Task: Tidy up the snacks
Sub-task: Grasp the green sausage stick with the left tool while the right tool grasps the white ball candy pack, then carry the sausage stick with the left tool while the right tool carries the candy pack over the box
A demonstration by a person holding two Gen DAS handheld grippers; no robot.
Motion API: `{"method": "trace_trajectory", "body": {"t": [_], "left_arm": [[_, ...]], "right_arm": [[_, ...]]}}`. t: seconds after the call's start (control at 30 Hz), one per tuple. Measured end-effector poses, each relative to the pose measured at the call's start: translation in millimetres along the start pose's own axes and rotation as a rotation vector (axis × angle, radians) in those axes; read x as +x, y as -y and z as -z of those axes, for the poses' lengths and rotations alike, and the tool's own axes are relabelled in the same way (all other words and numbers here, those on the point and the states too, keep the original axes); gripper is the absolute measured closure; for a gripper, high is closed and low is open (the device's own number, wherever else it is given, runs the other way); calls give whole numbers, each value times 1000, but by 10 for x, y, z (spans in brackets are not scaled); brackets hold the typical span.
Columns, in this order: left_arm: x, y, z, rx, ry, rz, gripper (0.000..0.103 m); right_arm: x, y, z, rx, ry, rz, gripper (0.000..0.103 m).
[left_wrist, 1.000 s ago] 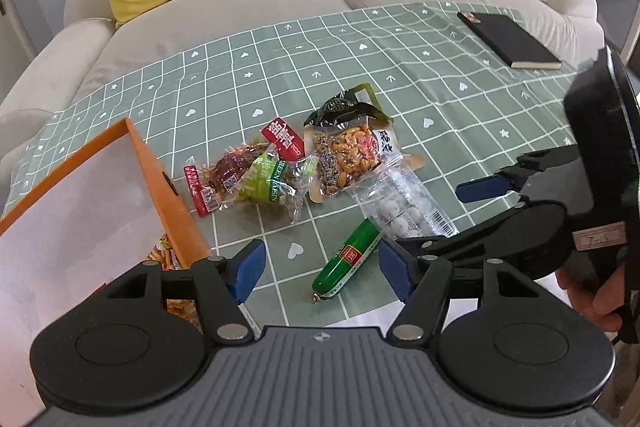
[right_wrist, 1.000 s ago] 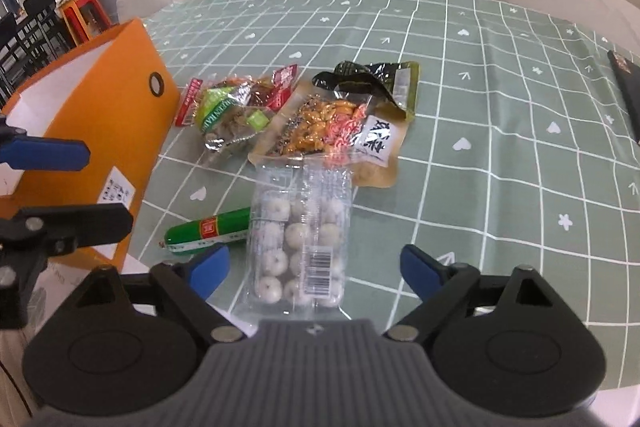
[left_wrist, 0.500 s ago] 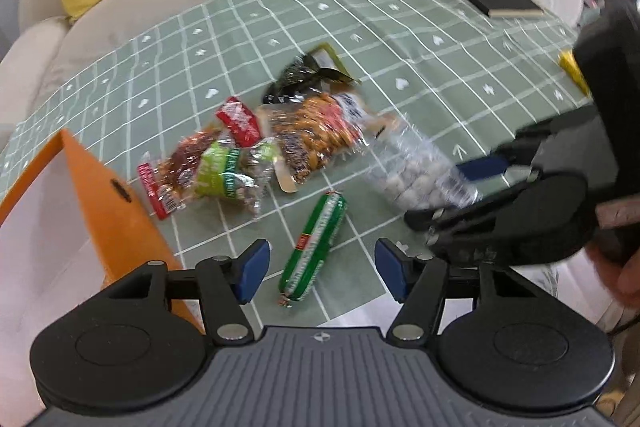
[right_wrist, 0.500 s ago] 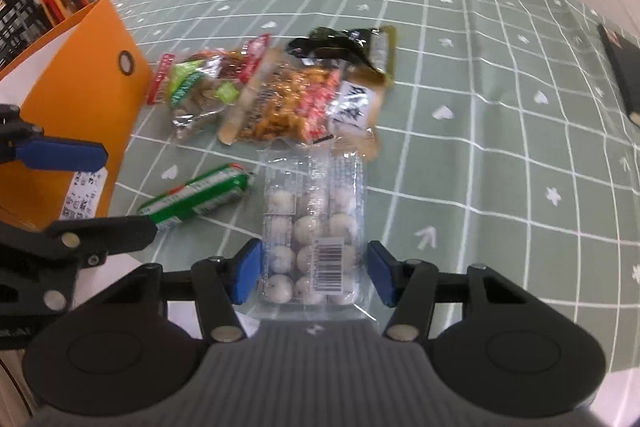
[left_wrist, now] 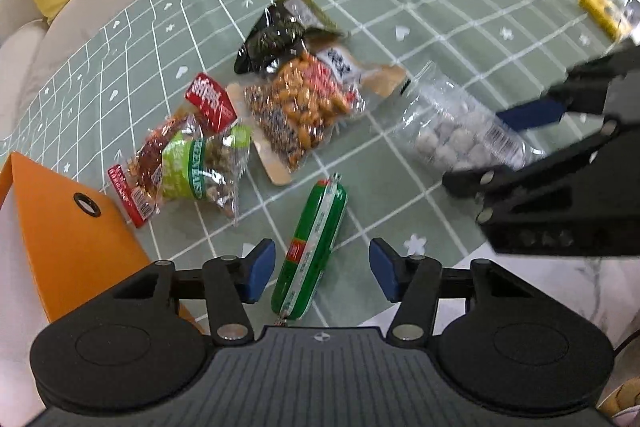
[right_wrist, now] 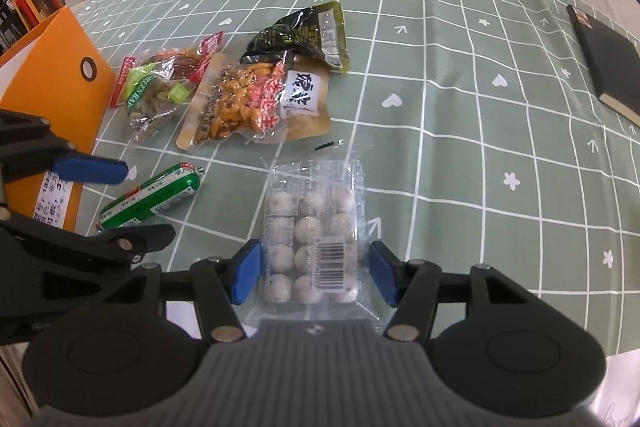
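Over a green checked worktop point(right_wrist: 460, 75), the left gripper point(left_wrist: 322, 273), jaws closing, straddles a green sausage stick point(left_wrist: 310, 251), while the right gripper point(right_wrist: 316, 273), jaws reopening slightly, brackets a clear packet of white balls point(right_wrist: 312, 239), both ready to lift.

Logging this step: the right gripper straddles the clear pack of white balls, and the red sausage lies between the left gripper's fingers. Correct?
Not quite: the sausage is green, not red, as the left wrist view shows. The rest holds: it lies between the left gripper's fingers, and the right gripper straddles the clear pack of white balls.
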State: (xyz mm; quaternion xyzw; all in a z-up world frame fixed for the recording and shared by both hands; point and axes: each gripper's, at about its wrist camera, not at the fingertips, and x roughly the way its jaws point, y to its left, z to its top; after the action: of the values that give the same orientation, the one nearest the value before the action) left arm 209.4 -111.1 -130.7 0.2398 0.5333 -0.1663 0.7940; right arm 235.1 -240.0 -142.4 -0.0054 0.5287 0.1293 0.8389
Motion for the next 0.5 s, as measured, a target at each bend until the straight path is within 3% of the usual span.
{"method": "trace_trajectory", "body": {"t": [0.3,0.5], "left_arm": [[71,-56,1,-19,-14,-1,64],[94,-214,2,-152,-16,79,76]], "right_arm": [[28,-33,-15,-6,-1,-6,36],[37,-46,-7,-18,10,0,35]]}}
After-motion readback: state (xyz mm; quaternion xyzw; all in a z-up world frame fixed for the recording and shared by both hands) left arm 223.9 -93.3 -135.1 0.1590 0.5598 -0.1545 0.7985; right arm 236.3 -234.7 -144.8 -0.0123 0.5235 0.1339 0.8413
